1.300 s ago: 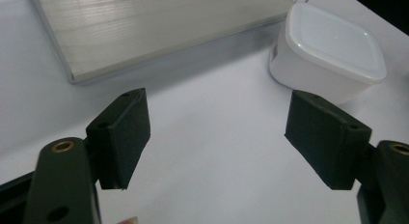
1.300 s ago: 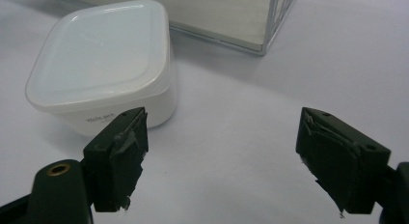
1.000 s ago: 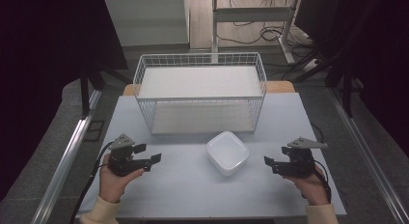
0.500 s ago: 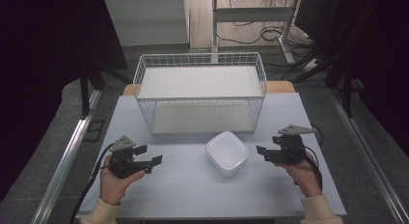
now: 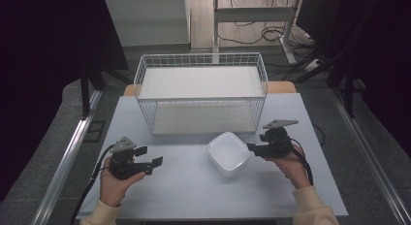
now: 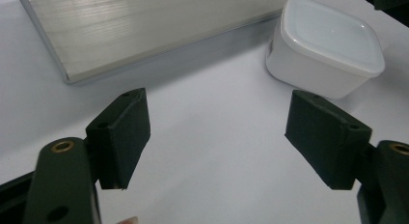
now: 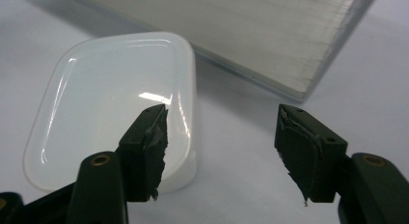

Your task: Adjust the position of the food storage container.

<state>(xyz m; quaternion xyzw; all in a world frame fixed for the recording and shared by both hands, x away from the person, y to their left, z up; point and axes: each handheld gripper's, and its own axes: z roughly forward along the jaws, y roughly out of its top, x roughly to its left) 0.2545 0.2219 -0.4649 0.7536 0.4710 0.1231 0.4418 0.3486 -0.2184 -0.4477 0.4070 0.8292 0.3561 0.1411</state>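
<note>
Right gripper (image 5: 251, 148) has advanced to the white lidded container (image 5: 229, 153) mid-table, jaws narrowing around its edge, nothing gripped; left gripper (image 5: 156, 161) unmoved, agape, empty; grey table (image 5: 194, 196), wire basket (image 5: 201, 91), dark room.

A wire basket (image 5: 201, 96) is set at the far middle of the tabletop (image 5: 189, 191), and a lidded container (image 5: 229, 153) is placed just before it, slightly to the right. The left gripper (image 5: 152, 160) is held near the front left, well apart from the container. The right gripper (image 5: 252, 148) is held just beside the container's right edge, one of its jaws over the lid's corner.
</note>
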